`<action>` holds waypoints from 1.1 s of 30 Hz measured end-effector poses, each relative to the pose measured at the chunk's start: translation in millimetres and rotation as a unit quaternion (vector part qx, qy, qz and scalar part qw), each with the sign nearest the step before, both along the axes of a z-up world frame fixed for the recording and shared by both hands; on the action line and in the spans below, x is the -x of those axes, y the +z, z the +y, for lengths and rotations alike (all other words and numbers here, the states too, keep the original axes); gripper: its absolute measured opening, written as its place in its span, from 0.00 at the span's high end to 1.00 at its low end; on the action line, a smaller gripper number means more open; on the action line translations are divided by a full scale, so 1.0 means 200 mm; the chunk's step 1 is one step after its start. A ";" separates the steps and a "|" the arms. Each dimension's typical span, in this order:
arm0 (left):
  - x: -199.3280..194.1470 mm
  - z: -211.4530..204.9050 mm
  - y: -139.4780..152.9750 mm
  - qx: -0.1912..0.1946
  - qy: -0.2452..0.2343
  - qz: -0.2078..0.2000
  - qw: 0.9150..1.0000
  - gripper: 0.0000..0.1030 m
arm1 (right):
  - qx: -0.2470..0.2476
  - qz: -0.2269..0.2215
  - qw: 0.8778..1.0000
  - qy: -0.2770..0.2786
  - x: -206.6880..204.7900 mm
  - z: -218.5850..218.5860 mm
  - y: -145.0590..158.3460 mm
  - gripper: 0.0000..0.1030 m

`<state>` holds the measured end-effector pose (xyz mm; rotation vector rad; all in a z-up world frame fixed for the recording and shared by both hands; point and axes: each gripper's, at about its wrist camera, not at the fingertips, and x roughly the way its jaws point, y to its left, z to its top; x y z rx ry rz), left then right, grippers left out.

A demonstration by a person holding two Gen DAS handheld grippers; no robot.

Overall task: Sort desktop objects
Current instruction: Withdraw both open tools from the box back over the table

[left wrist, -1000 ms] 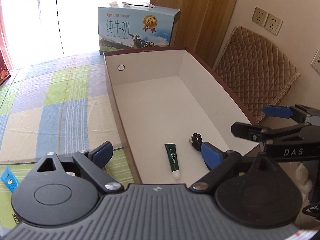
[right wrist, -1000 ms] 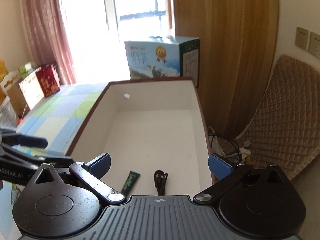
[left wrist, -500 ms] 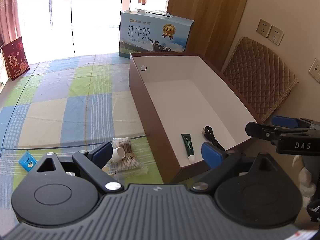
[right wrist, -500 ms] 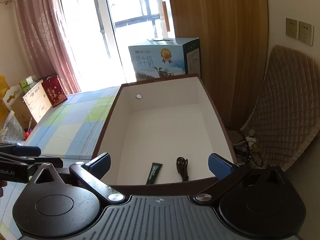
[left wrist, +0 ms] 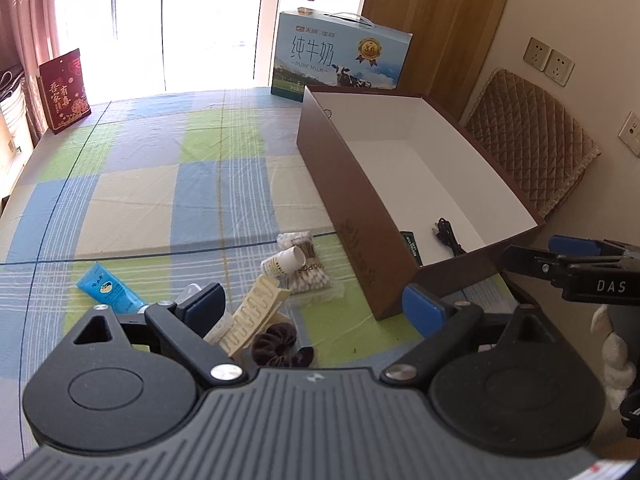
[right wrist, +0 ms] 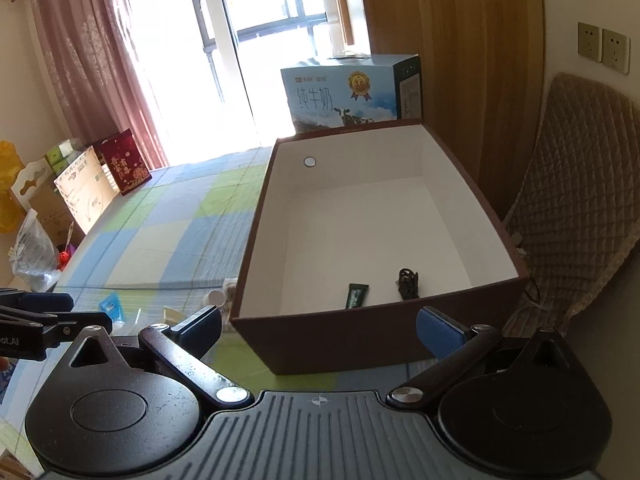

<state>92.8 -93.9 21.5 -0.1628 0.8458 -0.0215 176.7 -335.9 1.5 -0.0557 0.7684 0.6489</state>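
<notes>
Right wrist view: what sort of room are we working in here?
Most likely a room in a home. A checked cloth covers the work surface, pink curtains hang beside a bright balcony door, and a milk carton case stands behind the brown sorting box.

Standing at the far end of a checked cloth (left wrist: 160, 184), right by a bright window (left wrist: 208, 20): a blue milk box (left wrist: 340, 60) with a cow on it. Rising just behind it: a wooden panel (right wrist: 448, 60). Leaning near the cloth's left edge: a red gift box (left wrist: 64, 90). Hanging beside the glass: a pink curtain (right wrist: 88, 60). Resting against the wall, below two white sockets (left wrist: 549, 62): a brown quilted chair pad (left wrist: 528, 144). Sitting beside the red gift box: a white cardboard box (right wrist: 82, 190), and lower down a crinkly plastic bag (right wrist: 30, 256).
</notes>
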 end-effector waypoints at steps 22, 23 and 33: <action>0.32 0.44 -0.23 -0.003 0.065 0.067 0.996 0.10 | 0.049 0.076 0.993 0.070 0.31 0.41 -0.31 0.02; 0.33 0.46 -0.24 -0.004 0.067 0.068 0.995 0.10 | 0.051 0.078 0.993 0.072 0.32 0.43 -0.32 0.02; 0.32 0.57 -0.34 -0.004 0.075 0.085 0.994 0.11 | 0.055 0.086 0.991 0.089 0.32 0.57 -0.42 0.02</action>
